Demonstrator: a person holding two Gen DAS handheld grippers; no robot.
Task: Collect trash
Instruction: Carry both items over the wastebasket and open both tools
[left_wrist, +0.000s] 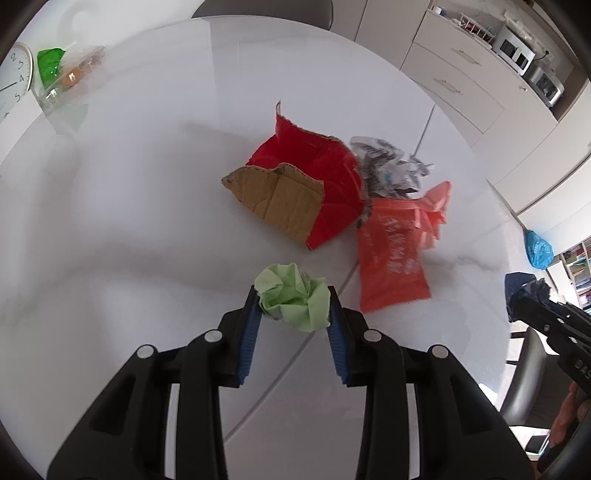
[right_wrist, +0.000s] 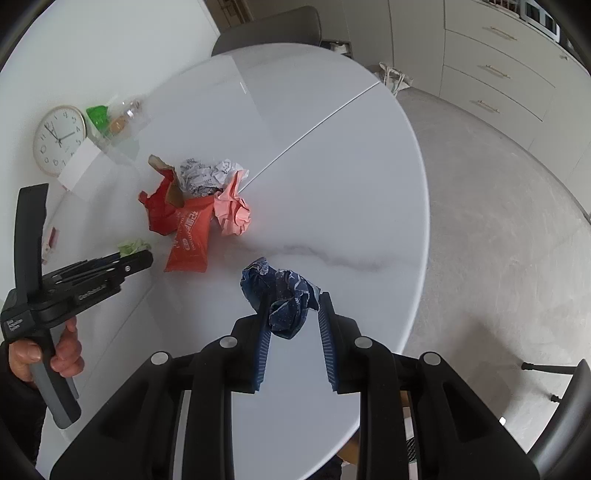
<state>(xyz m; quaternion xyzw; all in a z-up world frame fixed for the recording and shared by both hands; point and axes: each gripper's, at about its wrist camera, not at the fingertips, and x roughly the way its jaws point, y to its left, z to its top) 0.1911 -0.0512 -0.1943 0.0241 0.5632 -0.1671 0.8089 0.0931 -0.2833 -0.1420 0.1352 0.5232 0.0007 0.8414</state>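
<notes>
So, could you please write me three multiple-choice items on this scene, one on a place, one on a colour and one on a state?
1. Where does the clock stand?
A. on the floor
B. at the table's far-left edge by the wall
C. on the cabinet drawers

2. What colour is the crumpled paper in the left gripper?
A. light green
B. yellow
C. white

3. What is the right gripper doing?
A. hanging open and empty
B. gripping the torn cardboard
C. closed on a dark blue wad

Answers: 1 B, it leans at the wall beside the table. 2 A, the ball between the pads is pale green. 3 C, both pads press the blue wad.
</notes>
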